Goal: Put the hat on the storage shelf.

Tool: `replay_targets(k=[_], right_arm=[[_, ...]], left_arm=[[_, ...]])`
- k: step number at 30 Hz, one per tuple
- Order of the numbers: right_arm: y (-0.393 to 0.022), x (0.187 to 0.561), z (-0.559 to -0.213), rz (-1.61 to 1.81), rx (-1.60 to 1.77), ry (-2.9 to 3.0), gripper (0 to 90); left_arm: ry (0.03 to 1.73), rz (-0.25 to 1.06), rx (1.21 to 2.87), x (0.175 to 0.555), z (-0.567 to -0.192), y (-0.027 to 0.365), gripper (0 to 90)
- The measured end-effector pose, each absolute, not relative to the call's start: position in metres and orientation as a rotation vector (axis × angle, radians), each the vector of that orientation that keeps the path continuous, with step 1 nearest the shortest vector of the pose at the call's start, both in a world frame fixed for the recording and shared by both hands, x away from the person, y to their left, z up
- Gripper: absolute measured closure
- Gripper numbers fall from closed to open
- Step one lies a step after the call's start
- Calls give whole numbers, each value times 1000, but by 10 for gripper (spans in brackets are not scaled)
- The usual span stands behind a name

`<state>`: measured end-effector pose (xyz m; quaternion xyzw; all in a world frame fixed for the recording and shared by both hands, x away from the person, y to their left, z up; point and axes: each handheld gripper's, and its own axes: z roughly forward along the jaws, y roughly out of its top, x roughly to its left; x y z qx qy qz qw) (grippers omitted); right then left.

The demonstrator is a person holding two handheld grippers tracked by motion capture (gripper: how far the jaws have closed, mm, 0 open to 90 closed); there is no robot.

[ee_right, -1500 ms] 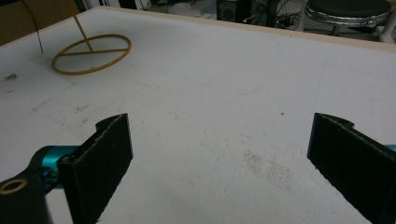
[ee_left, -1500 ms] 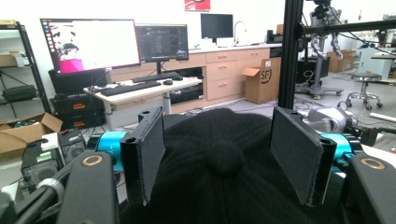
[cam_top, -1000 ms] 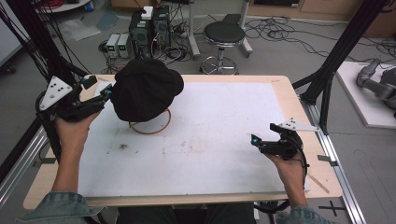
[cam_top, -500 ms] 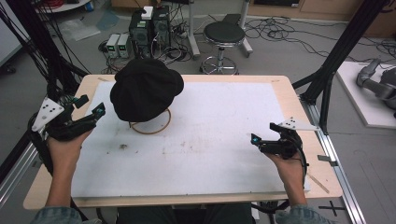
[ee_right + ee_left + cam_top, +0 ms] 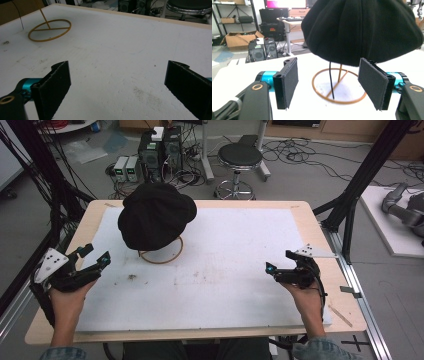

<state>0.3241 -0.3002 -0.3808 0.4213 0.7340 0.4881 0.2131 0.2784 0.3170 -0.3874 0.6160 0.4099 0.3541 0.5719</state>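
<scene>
A black hat (image 5: 156, 215) sits on top of a gold wire stand whose ring base (image 5: 161, 256) rests on the white mat (image 5: 235, 245) at the back left. My left gripper (image 5: 96, 254) is open and empty near the mat's left edge, apart from the hat and pointing at it. In the left gripper view the hat (image 5: 362, 27) and the stand's ring (image 5: 338, 86) lie ahead between the wide pads (image 5: 289, 81) of the left gripper (image 5: 330, 83). My right gripper (image 5: 280, 261) rests low at the right, and in its own view the right gripper (image 5: 120, 82) is open over bare mat.
The mat covers a wooden table (image 5: 320, 225). A dark smudge (image 5: 132, 277) marks the mat in front of the left gripper. Behind the table stand a black stool (image 5: 240, 157) and computer boxes (image 5: 160, 147). Black frame posts (image 5: 367, 175) rise at both sides.
My left hand has drawn back from beside the hat, moving toward the near left and lower. The hat stays on its stand. The right hand has not moved.
</scene>
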Motion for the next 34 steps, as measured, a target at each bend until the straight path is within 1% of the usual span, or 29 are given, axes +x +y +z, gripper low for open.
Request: replay_targets(k=[7,18,34], right_arm=[[-300,325,-384,1342,1178,2045,63],[-299,325,-386,1335,1174,2052,64],[-295,325,-386,1334,1165,2059,63]], left_arm=[[977,818,1447,274,-399,318,328],[974,828,1477,273,-402,319,323],[979,825,1478,272,-404,321,323]])
